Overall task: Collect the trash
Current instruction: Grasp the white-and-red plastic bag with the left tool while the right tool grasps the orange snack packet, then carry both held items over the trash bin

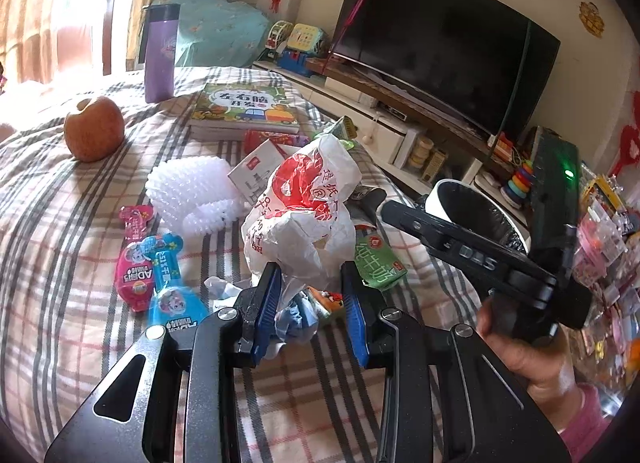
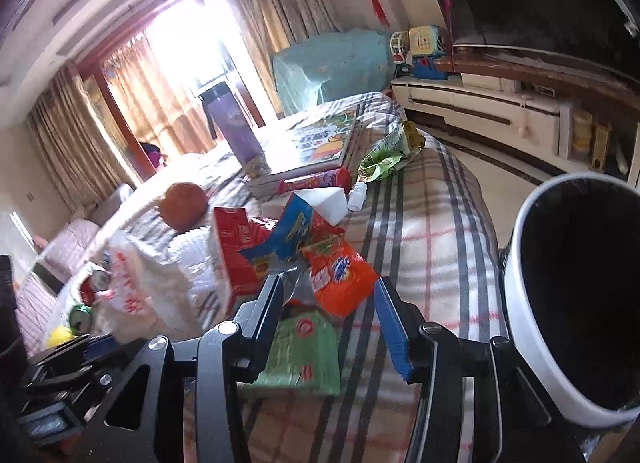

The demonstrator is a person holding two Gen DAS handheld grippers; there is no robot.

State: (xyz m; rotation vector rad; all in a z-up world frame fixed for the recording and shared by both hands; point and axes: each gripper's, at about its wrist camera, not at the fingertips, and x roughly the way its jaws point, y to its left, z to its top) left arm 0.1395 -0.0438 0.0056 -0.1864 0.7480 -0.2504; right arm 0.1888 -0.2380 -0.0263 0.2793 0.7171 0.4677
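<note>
Trash lies scattered on a plaid blanket (image 1: 60, 247). My left gripper (image 1: 312, 293) is shut on the lower part of a white plastic bag (image 1: 304, 199) with red print, which stands up above its blue pads. My right gripper (image 2: 330, 305) is open over an orange packet (image 2: 340, 279) and a green packet (image 2: 300, 347), its left finger beside a scrap of silver foil. A white bin (image 2: 516, 303) with a black liner stands just right of it, off the bed's edge. In the left wrist view a hand (image 1: 524, 351) holds the right gripper in front of the bin (image 1: 440, 191).
An apple (image 1: 94, 129), a purple flask (image 1: 160, 55), a picture book (image 1: 240, 107), a white foam net (image 1: 192, 191) and pink and blue pouches (image 1: 136, 267) lie on the bed. A red box (image 2: 236, 247) and a blue packet (image 2: 288, 235) lie ahead. A TV (image 1: 440, 43) on its cabinet is behind.
</note>
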